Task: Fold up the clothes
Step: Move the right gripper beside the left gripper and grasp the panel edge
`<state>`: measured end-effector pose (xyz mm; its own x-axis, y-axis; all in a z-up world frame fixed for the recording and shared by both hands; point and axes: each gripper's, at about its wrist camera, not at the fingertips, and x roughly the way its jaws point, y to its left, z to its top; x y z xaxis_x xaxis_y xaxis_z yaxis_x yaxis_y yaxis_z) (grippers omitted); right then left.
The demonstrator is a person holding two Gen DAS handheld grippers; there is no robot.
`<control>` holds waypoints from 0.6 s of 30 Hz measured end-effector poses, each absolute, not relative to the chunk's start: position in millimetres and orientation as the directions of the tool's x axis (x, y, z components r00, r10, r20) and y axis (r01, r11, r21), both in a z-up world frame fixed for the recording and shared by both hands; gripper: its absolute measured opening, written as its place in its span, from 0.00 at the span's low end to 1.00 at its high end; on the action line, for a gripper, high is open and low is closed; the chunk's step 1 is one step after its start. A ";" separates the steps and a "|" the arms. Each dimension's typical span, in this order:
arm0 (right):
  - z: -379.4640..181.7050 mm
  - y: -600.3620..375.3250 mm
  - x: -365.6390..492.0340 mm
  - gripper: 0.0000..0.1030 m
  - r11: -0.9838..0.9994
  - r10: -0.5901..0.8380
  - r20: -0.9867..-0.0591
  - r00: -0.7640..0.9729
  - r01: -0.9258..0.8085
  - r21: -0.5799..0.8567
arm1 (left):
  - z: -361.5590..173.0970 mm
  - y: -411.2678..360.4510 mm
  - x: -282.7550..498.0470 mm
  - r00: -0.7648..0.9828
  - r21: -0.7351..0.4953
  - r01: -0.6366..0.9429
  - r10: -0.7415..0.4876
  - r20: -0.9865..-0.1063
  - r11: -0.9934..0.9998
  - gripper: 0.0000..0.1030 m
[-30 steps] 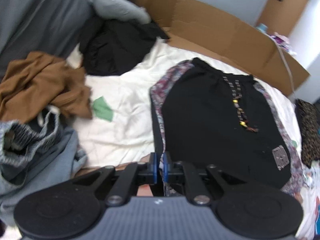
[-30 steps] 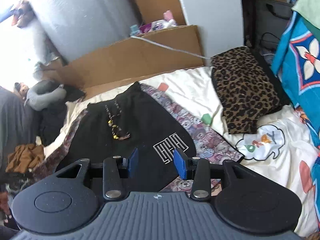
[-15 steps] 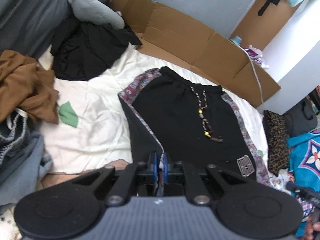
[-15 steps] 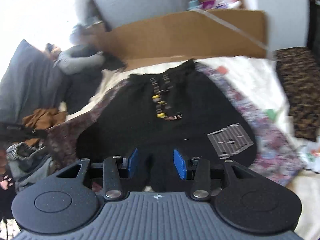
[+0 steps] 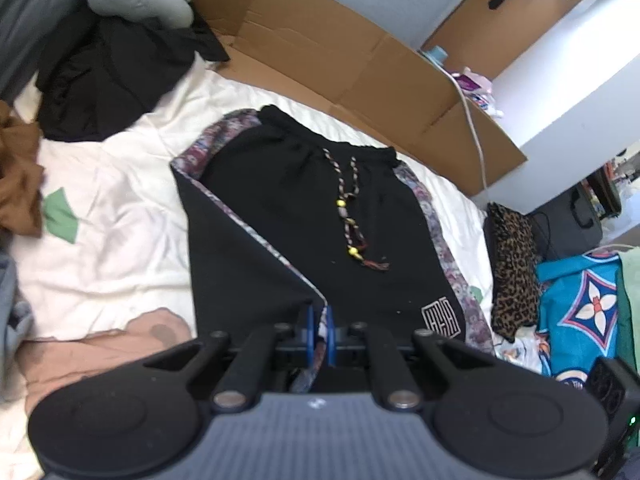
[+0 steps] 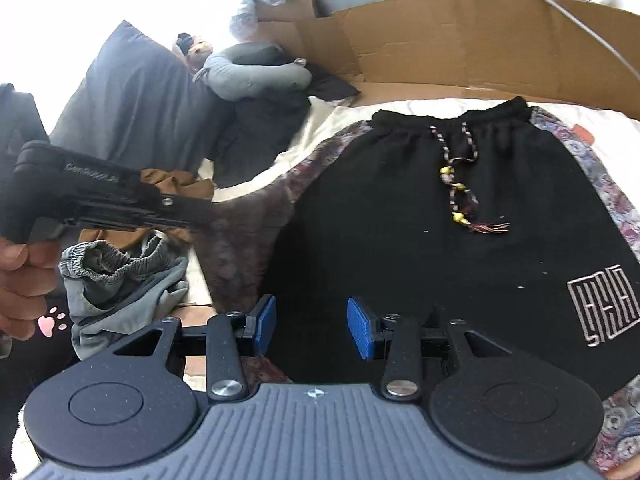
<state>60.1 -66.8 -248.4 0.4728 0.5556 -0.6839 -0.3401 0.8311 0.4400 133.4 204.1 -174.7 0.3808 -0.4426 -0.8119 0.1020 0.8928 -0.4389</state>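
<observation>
Left wrist view looks steeply down along the left gripper (image 5: 319,330), whose blue pads are pressed almost together on the lower left hem of the black drawstring shorts with patterned purple side panels (image 5: 320,216), lifting that corner so the cloth rises in a taut ridge from the pads toward the waistband. These shorts lie spread on the cream bedsheet (image 5: 120,200), waistband toward the flattened brown cardboard (image 5: 320,60) at the far edge, their beaded cord lying down the middle and a white square logo near the lower right leg. From the right wrist view, the left gripper (image 6: 196,216) reaches in from the left edge, roughly level, held by the person's hand (image 6: 22,280) whose fingers curl around its grip; the pinched fabric hangs from its tip in a dark fold. Right gripper (image 6: 312,326) is tilted down over the lower middle of the shorts (image 6: 400,220), its blue pads standing apart at about half width with nothing clamped between them; whether they touch the cloth below cannot be told. A grey crumpled garment (image 6: 120,284) and a brown one (image 6: 172,184) lie just left of the shorts.
</observation>
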 end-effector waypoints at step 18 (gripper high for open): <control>-241.0 -65.5 49.2 0.45 0.778 0.614 -0.577 0.538 -0.292 0.556 | -174.0 170.5 143.3 0.378 -0.499 0.012 -0.465 -0.800 0.867 0.06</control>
<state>49.2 -65.5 -241.0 0.5376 0.6145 -0.5774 -0.2916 0.7780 0.5565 143.3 170.5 -174.0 0.3780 -0.4655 -0.8003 0.0115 0.8667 -0.4987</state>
